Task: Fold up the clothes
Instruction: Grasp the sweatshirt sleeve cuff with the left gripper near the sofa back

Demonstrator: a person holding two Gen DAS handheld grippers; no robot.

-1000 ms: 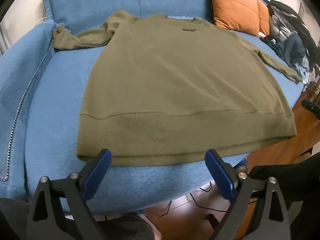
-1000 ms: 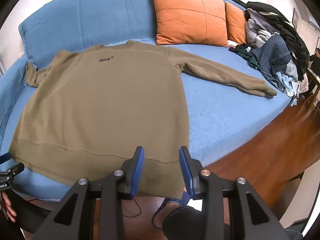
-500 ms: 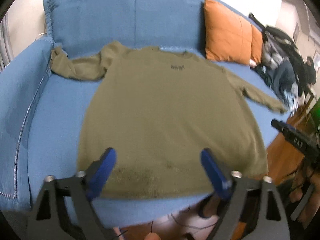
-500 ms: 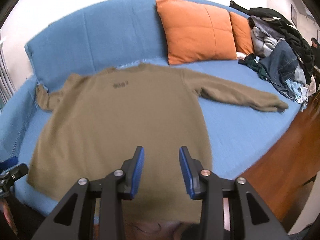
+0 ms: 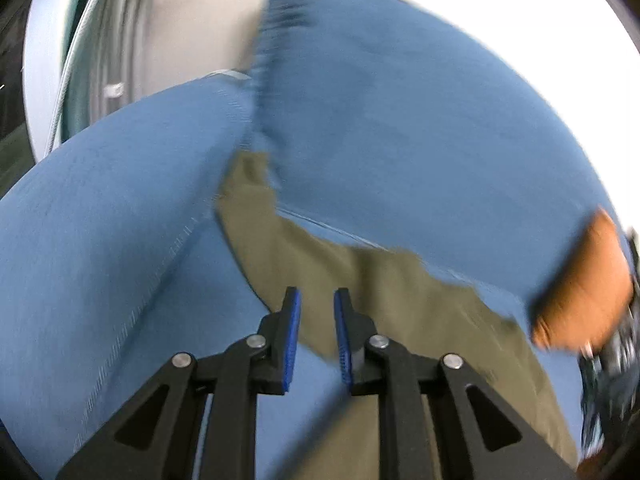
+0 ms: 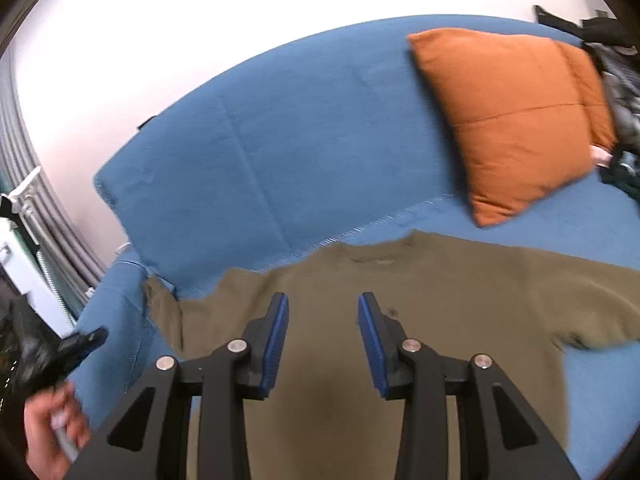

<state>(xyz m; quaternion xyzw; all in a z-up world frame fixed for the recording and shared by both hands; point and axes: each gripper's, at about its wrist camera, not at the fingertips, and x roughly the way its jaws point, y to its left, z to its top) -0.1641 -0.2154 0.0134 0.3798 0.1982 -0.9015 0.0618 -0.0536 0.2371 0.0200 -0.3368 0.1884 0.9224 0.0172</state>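
Note:
An olive-green sweatshirt point(image 6: 460, 300) lies flat on the blue sofa seat point(image 6: 600, 216), neck toward the backrest. In the left wrist view its left sleeve point(image 5: 276, 248) runs into the corner between armrest and backrest. My left gripper point(image 5: 317, 320) hovers just above that sleeve, its jaws narrowed to a small gap with nothing visibly pinched. My right gripper point(image 6: 323, 320) stands open above the chest of the sweatshirt, holding nothing. The left gripper's tip point(image 6: 82, 344) and the hand point(image 6: 48, 436) holding it show at the lower left of the right wrist view. Both views are motion-blurred.
Orange cushions point(image 6: 512, 120) lean on the blue backrest point(image 6: 320, 140) at the right. A pile of dark clothes point(image 6: 624, 80) sits beyond them. The padded armrest point(image 5: 100, 220) bounds the left side. A radiator and pipes point(image 6: 28, 200) stand by the wall behind it.
Both grippers moved from the hem toward the backrest. The left one swung left to the sleeve and its jaws narrowed from wide apart. The right one advanced over the chest.

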